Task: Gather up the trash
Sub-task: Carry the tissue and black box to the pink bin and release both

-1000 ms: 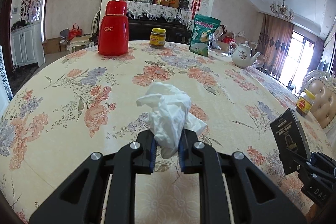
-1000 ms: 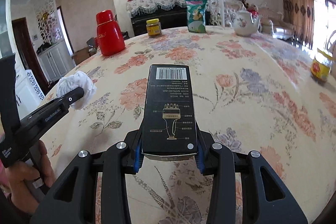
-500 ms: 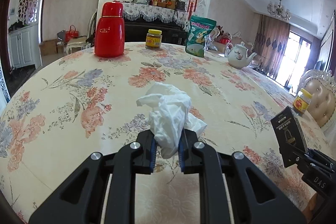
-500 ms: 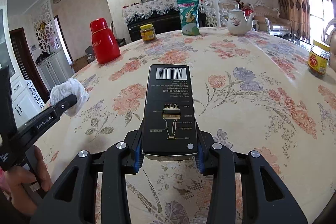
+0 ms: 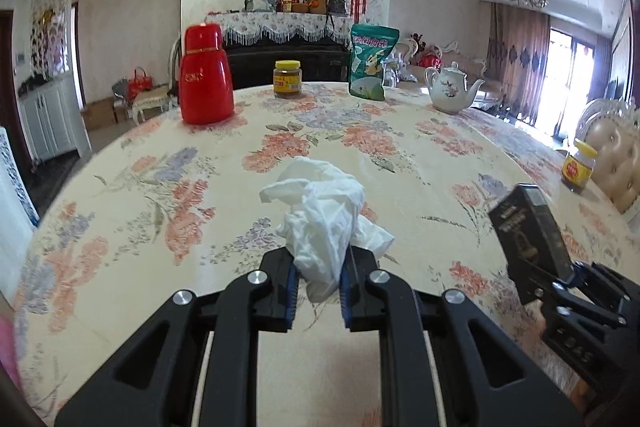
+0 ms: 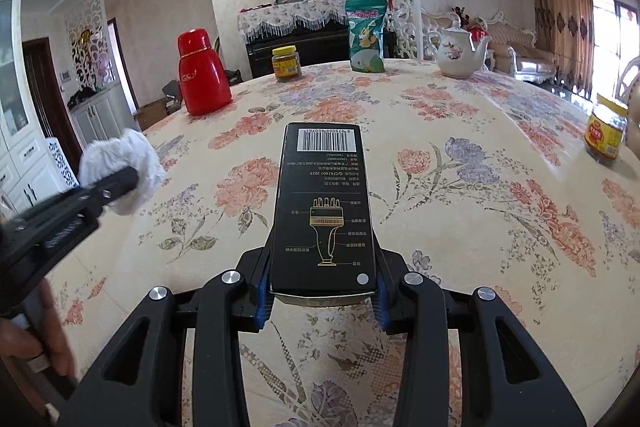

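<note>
left gripper (image 5: 316, 291) is pinching the crumpled tissue (image 5: 324, 215) above the table (image 5: 120, 195) | right gripper (image 6: 320, 293) is clamping the black box (image 6: 324, 211), its long axis pointing forward | both trash pieces are being carried side by side, no bin visible

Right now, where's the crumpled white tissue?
The crumpled white tissue is pinched in the left claw, above the near part of the floral table, left of the black box held by the right claw.

white tissue (image 5: 324, 223), black box (image 6: 323, 211), red flask (image 5: 205, 75), floral tablecloth (image 5: 120, 227)
</note>
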A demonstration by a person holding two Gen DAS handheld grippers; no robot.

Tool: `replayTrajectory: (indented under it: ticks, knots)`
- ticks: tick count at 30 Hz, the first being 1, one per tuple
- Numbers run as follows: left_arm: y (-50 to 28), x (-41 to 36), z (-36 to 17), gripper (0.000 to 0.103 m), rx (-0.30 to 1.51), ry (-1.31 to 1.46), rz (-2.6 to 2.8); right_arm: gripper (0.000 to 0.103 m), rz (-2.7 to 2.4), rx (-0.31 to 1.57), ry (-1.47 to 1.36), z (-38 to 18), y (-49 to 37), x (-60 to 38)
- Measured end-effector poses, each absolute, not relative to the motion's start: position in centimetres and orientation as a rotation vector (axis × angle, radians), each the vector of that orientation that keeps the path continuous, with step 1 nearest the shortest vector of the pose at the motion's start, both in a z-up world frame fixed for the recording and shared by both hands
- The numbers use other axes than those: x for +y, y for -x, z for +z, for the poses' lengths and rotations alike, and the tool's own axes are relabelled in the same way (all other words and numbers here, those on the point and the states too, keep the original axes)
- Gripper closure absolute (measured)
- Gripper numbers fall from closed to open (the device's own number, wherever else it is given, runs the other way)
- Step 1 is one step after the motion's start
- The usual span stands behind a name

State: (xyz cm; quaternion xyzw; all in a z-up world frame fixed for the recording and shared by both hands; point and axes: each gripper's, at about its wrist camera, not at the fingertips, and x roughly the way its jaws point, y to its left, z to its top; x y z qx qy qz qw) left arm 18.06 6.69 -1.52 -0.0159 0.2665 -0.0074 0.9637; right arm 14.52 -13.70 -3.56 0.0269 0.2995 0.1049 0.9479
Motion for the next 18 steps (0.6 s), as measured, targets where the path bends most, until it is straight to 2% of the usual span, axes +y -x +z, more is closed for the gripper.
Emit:
replayTrajectory:
  ticks: [18]
  knots:
    - [-8.3,11.4,-2.3,0.086,0.553,0.080,0.048,0.065,0.287,0.572,0.157,-1.9,-10.7,-8.9]
